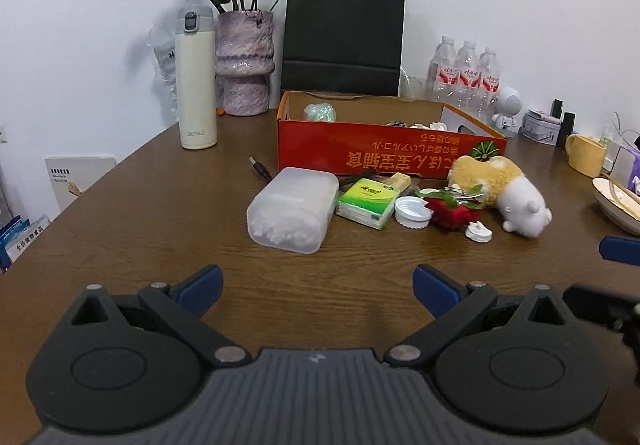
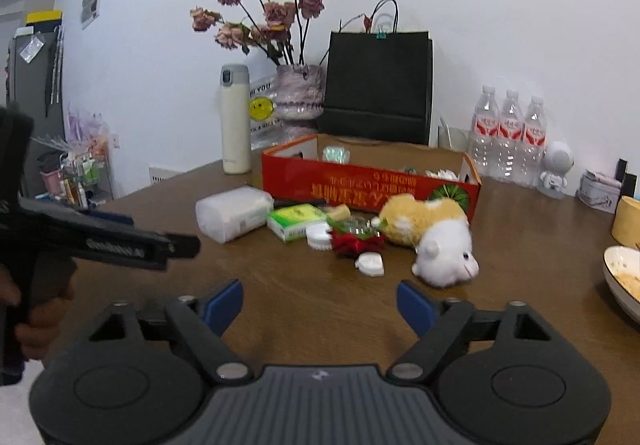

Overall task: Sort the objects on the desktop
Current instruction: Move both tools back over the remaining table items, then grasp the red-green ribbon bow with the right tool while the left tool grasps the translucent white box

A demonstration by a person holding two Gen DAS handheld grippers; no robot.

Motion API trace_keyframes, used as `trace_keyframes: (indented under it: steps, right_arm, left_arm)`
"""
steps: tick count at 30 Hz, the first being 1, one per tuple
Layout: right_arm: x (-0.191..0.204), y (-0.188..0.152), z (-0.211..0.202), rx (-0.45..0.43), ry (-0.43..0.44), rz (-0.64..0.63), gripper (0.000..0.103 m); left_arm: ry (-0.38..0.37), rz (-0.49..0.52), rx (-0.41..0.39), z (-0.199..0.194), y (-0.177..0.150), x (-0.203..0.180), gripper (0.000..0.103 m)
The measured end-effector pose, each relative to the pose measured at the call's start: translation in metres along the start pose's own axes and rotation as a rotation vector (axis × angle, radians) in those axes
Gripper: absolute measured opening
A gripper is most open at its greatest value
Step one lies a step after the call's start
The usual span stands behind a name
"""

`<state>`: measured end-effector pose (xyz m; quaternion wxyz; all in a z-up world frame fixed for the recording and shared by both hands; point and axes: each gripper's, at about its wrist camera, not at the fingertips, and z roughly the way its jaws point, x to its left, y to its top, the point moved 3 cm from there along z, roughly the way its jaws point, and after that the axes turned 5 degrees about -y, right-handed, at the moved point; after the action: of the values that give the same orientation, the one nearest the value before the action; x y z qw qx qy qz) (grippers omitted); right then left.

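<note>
Both jaws held apart, nothing gripped: left gripper [image 1: 318, 287], right gripper [image 2: 320, 303]. Plush hamster [image 2: 434, 237] judged soft, light; best pinched across the body.

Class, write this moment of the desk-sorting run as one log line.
phase: approach | left gripper: jaws open, empty | right gripper: jaws open, empty | loose items: cotton swab box, tissue pack, plush hamster | red cardboard box: upright
</note>
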<state>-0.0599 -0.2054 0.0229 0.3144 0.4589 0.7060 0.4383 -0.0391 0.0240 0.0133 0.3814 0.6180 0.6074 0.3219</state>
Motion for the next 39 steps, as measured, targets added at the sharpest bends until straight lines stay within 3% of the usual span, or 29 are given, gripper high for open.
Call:
trace_keyframes:
  steps: [2, 4, 9, 13, 17, 20, 22, 24, 31, 39]
  right_arm:
    - [-0.002, 0.004, 0.007, 0.001, -0.006, -0.007, 0.066]
    - [-0.005, 0.008, 0.024, 0.023, -0.05, -0.046, 0.044]
    - [-0.017, 0.03, 0.072, 0.059, -0.055, -0.061, 0.044]
    - [-0.015, 0.047, 0.119, 0.097, -0.04, -0.146, 0.046]
    - [-0.013, 0.052, 0.157, 0.17, 0.014, -0.174, 0.044]
    - [-0.017, 0.046, 0.169, 0.208, 0.025, -0.123, 0.044]
    - [-0.019, 0.043, 0.17, 0.216, 0.034, -0.077, 0.039]
    - [-0.022, 0.045, 0.163, 0.2, 0.032, -0.034, 0.034]
    - [-0.045, 0.066, 0.125, 0.117, 0.065, 0.124, 0.033]
    - [-0.038, 0.056, 0.068, 0.062, -0.01, 0.055, 0.033]
  left_arm:
    - [0.025, -0.002, 0.008, 0.011, 0.004, 0.004, 0.103]
    - [0.029, -0.006, 0.013, 0.022, 0.01, 0.009, 0.103]
    - [0.034, -0.007, 0.015, 0.054, 0.031, 0.021, 0.103]
    - [0.061, -0.029, 0.036, 0.082, 0.043, 0.034, 0.103]
    - [0.01, -0.059, 0.055, 0.099, 0.049, 0.041, 0.102]
    - [-0.021, -0.068, 0.063, 0.105, 0.049, 0.042, 0.096]
    - [-0.031, -0.081, 0.078, 0.108, 0.048, 0.043, 0.081]
    - [-0.055, -0.097, 0.09, 0.11, 0.046, 0.044, 0.072]
    - [-0.046, -0.121, 0.091, 0.088, 0.043, 0.04, 0.069]
    - [-0.044, -0.104, 0.044, 0.032, 0.025, 0.022, 0.068]
